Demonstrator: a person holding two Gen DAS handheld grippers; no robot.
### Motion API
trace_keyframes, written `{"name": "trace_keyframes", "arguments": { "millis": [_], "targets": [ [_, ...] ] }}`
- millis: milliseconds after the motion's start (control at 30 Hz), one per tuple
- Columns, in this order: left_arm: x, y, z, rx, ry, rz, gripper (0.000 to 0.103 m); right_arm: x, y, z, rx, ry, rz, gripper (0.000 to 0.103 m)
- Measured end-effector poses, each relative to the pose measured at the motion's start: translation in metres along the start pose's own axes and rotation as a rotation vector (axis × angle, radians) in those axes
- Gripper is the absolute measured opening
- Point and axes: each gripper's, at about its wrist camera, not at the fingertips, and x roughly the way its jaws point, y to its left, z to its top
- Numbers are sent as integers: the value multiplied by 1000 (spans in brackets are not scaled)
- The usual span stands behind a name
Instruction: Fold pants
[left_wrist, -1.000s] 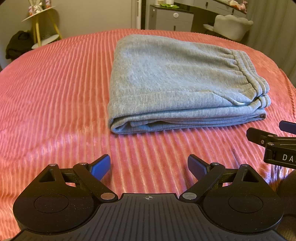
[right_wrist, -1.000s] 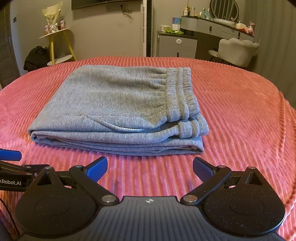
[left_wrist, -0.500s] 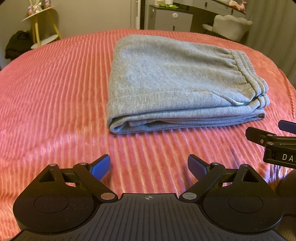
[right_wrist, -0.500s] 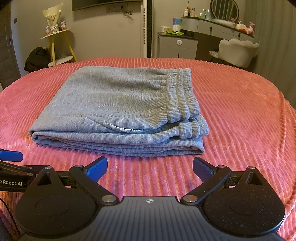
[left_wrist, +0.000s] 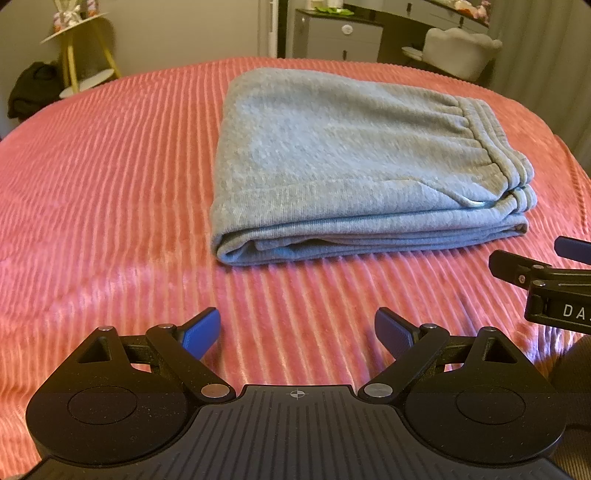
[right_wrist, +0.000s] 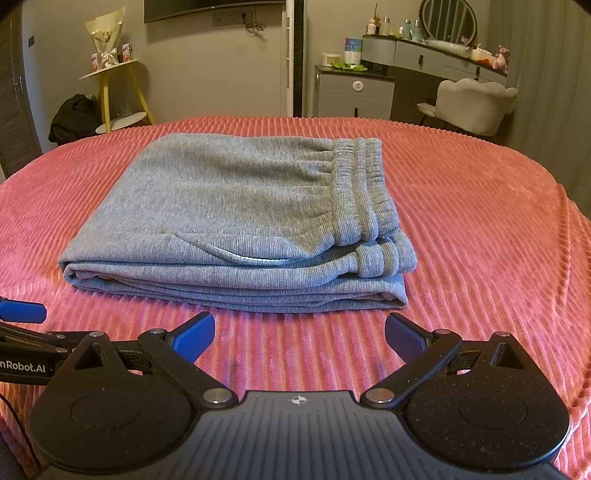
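Observation:
Grey sweatpants (left_wrist: 351, 162) lie folded into a flat rectangular stack on the pink ribbed bedspread (left_wrist: 110, 177), waistband on the right side. In the right wrist view the same pants (right_wrist: 236, 218) sit straight ahead with the elastic waistband (right_wrist: 365, 199) at their right end. My left gripper (left_wrist: 297, 330) is open, a short way in front of the stack's near left corner, nothing between its blue pads. My right gripper (right_wrist: 299, 334) is open too, just short of the stack's near edge, touching nothing. Each view shows part of the other gripper at its edge.
The bedspread (right_wrist: 480, 229) spreads wide on both sides of the pants. Beyond the bed stand a yellow side table (right_wrist: 118, 96), a grey drawer cabinet (right_wrist: 354, 92), a white chair (right_wrist: 476, 103) and a dark bundle (right_wrist: 74, 118) on the floor.
Both grippers have drifted back slightly from the folded pants and stay open. The pants have not moved.

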Motion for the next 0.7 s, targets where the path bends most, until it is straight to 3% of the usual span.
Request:
{"name": "trace_keyframes", "arguments": {
  "millis": [700],
  "targets": [
    [1,1,0,-8,8,3,94,-1,1,0,1,-2,1,99]
  ]
}}
